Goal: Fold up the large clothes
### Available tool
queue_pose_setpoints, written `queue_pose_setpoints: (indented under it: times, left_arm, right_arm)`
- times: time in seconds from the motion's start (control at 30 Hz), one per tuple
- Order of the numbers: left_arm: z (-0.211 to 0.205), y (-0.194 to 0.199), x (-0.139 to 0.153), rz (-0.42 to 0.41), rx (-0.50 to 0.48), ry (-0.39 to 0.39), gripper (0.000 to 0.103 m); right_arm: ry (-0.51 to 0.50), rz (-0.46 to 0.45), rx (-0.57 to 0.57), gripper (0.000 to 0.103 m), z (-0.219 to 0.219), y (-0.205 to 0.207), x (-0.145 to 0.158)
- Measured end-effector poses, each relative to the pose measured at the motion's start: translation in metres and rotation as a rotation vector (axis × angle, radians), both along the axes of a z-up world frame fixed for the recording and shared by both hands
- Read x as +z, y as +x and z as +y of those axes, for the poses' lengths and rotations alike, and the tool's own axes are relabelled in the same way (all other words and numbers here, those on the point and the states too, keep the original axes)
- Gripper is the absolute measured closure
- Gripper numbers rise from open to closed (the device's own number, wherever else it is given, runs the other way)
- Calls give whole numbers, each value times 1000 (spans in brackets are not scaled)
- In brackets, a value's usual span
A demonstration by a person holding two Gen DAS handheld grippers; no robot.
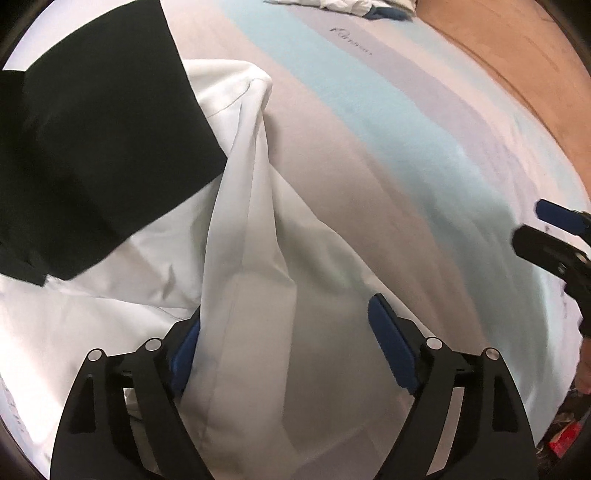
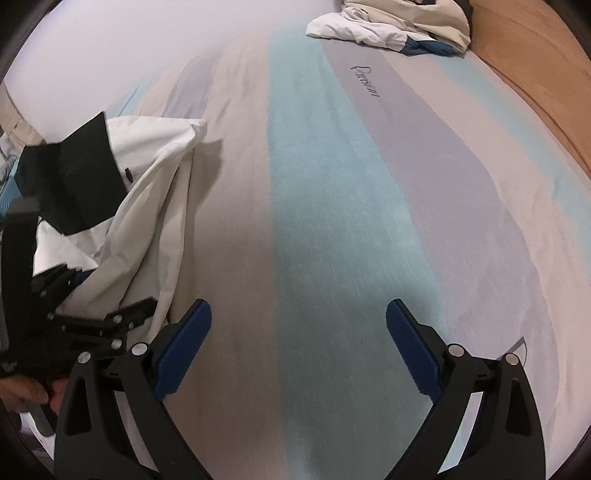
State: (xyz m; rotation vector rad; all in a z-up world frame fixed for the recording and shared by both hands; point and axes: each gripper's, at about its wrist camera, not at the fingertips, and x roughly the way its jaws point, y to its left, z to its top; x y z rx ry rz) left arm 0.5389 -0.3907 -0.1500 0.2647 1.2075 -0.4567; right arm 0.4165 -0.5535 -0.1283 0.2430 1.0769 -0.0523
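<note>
A bed with a striped sheet [image 2: 332, 206] in beige, teal and lilac fills both views, with a wooden headboard [image 2: 535, 62] at the far right. The white garment [image 1: 258, 295] with black panels lies bunched on the left side of the sheet. The left gripper [image 1: 284, 350] has its jaws spread, a raised fold of white cloth lying between them. The right gripper [image 2: 299, 350] hangs open over bare sheet, holding nothing. A second crumpled garment [image 2: 388, 26] rests far off.
</note>
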Motion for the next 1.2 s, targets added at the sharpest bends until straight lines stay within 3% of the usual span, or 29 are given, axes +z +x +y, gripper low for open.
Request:
queue_pose_setpoints:
  times: [0.17, 0.27, 0.47, 0.7, 0.8, 1.2]
  left_arm:
    - [-10, 12, -7, 23, -11, 23, 14]
    - [-9, 35, 10, 42, 28, -57, 13]
    - [1, 46, 45, 36, 66, -124, 6]
    - [14, 68, 57, 46, 105, -153, 6]
    - [12, 71, 61, 12, 86, -144, 6]
    - [25, 80, 28, 86, 113, -134, 6]
  right_arm:
    - [0, -6, -16, 12, -3, 1, 4]
    - [-2, -16, -17, 12, -4, 2, 12]
    - [-17, -26, 0, 12, -5, 6, 22]
    - [-11, -18, 9, 12, -3, 7, 23]
    - [-5, -11, 23, 12, 2, 12, 21]
    - [-22, -22, 100, 12, 24, 39, 24]
